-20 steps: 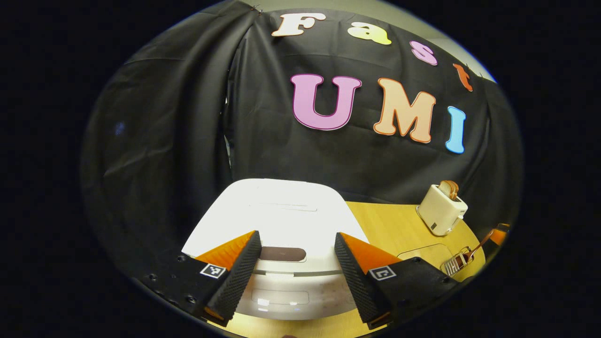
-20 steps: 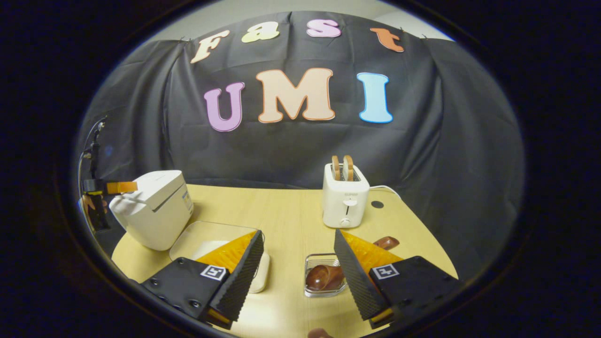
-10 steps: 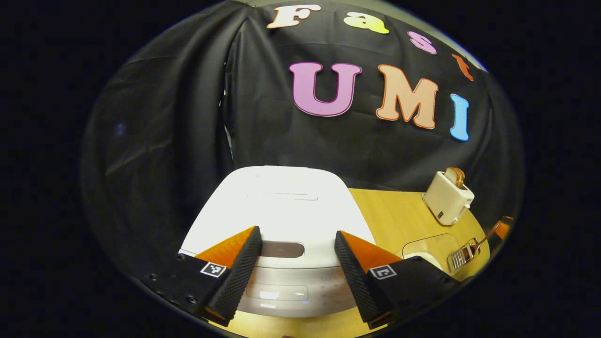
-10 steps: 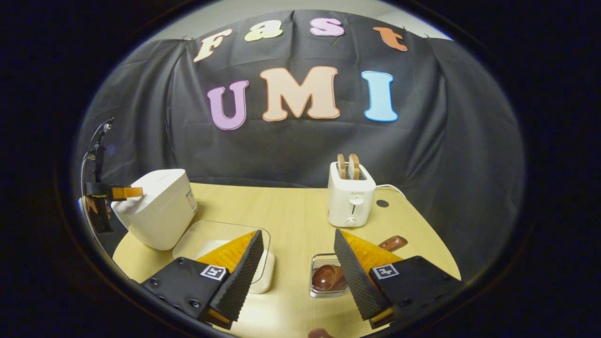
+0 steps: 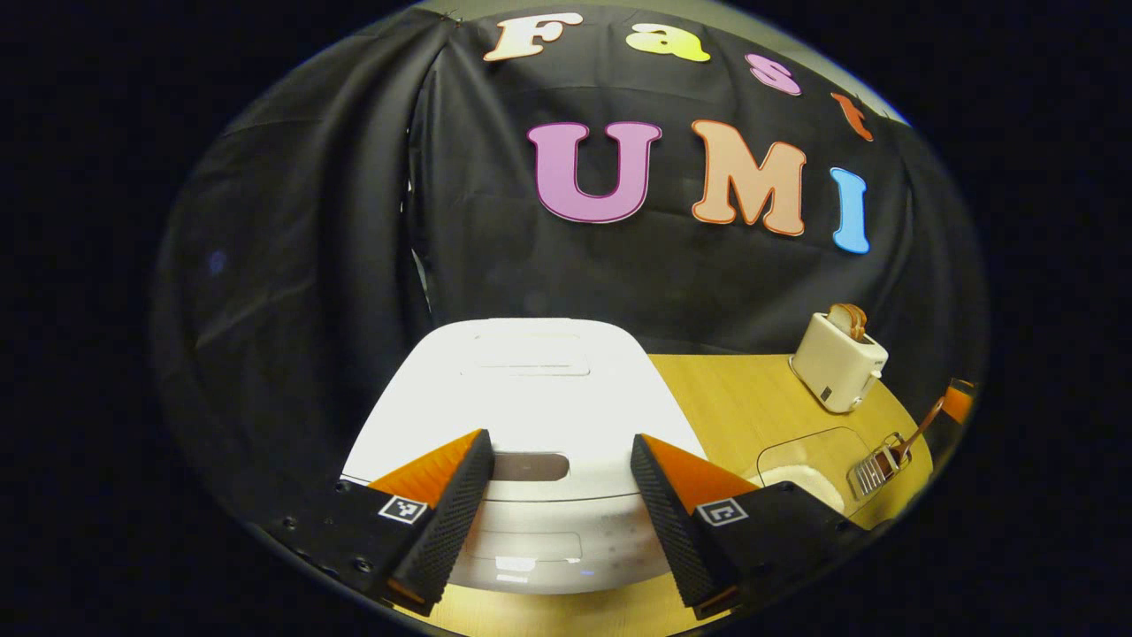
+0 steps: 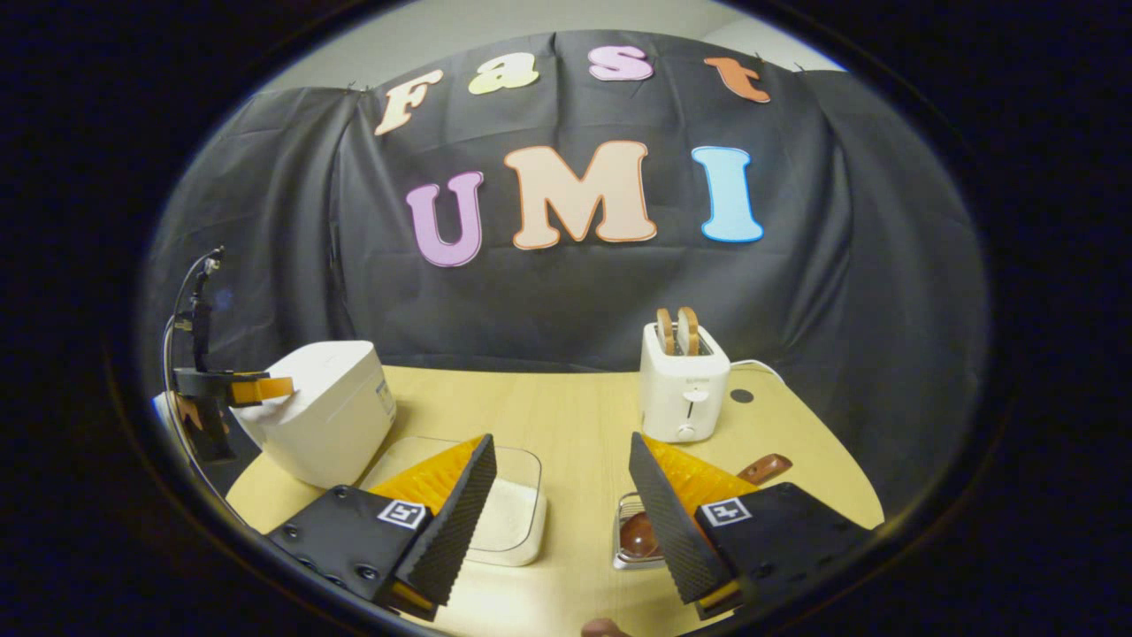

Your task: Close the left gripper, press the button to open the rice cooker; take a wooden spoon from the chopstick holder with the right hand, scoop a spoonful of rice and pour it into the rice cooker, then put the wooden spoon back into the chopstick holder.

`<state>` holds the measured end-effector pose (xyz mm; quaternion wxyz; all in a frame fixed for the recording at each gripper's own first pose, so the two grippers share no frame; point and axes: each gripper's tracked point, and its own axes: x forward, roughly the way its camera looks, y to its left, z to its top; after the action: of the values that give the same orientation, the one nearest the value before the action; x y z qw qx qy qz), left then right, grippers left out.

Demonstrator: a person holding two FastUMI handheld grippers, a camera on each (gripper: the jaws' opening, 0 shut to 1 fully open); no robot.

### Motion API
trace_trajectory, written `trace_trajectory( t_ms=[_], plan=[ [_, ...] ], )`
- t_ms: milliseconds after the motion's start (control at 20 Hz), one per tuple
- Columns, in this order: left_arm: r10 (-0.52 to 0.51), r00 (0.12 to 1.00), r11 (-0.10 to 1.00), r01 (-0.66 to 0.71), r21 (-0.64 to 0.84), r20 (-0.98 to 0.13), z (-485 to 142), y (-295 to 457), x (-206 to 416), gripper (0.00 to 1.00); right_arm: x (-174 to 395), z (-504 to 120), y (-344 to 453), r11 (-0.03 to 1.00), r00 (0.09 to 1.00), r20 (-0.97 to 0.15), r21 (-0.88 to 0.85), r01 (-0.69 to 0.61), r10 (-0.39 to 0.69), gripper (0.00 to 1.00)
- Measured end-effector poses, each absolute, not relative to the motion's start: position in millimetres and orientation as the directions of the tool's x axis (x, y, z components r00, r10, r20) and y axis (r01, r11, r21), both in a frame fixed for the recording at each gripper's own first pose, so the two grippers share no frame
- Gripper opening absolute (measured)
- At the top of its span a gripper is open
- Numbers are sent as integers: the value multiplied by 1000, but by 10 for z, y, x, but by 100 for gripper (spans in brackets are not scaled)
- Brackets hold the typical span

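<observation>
On my left gripper (image 5: 559,518) and right gripper (image 6: 559,518), each wedge-shaped finger has a ribbed inner face, a black screwed base and a small square black-and-white marker.

Mock-kitchen booth: toaster (image 6: 684,380), cloth-draped wall (image 6: 849,292).

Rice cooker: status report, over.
Both tongs open, left before the rice cooker. Lid shut, button unpressed. Wooden spoon in holder. Nothing in the way.

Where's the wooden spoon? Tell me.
In the right gripper view the spoon lies in the wire holder on the table, before the toaster, right of the rice dish.
</observation>
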<state>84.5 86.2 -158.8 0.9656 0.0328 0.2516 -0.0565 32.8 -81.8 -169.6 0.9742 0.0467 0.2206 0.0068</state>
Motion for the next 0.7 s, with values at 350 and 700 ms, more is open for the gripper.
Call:
trace_trajectory(
  t_ms=[350, 700],
  plan=[
    [-89, 907, 990, 125, 61, -411, -1208, 826, 955, 95, 323, -1602, -819, 997, 910, -414, 74, -6, 36, 96],
    [-83, 857, 995, 101, 9, -509, -1573, 841, 944, 100, 344, -1635, -742, 997, 906, -421, 75, -21, 51, 95]
  ],
)
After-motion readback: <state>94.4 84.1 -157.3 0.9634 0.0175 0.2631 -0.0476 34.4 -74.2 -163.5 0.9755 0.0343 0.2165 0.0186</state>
